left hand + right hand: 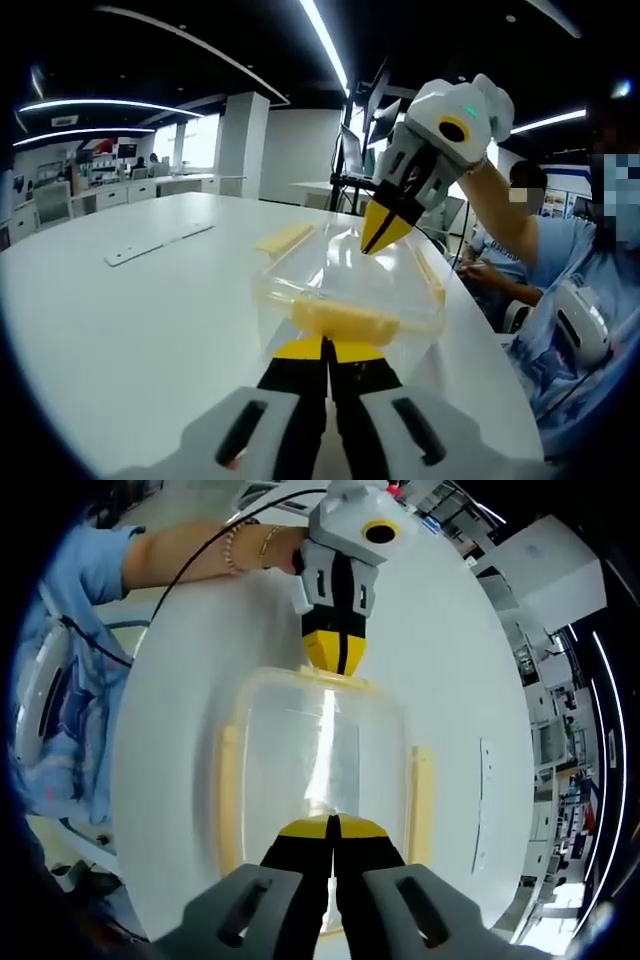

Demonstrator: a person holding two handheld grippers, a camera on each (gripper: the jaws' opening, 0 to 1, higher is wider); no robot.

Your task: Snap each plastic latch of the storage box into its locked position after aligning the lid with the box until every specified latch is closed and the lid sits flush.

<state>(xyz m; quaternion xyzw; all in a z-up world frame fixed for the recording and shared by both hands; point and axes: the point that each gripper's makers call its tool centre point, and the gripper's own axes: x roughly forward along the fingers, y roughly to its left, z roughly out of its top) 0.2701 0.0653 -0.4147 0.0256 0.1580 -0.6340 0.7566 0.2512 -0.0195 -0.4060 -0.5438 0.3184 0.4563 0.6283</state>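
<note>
Resting on a round white worktop [120, 330], a clear plastic storage box [350, 290] with a clear lid [320, 750] sits between two yellow-tipped tools held at its opposite ends. In the left gripper view, the left tool [325, 349] has its jaws pressed together with no gap, their tips touching the yellow latch [345, 320] on the near end of the box; nothing shows between the jaws. Across the box, the right tool [385, 228] points down at the far end, its yellow tips also clenched and meeting the lid's rim there.

In the right gripper view the box lies straight ahead of the right tool [332, 828], whose shut tips rest on the lid at its near end, while the left tool [334, 652] touches the far end of the box. Two pale yellow side latches [421, 790] stand out from the long sides of the box, splayed outward rather than folded against the walls. The box lies near the worktop edge closest to a person in a light blue patterned top [585, 300], whose bare forearm [200, 550], wearing a bracelet, reaches to the left tool. A flat white strip [155, 243] lies on the worktop well apart from the box, toward the opposite edge.
</note>
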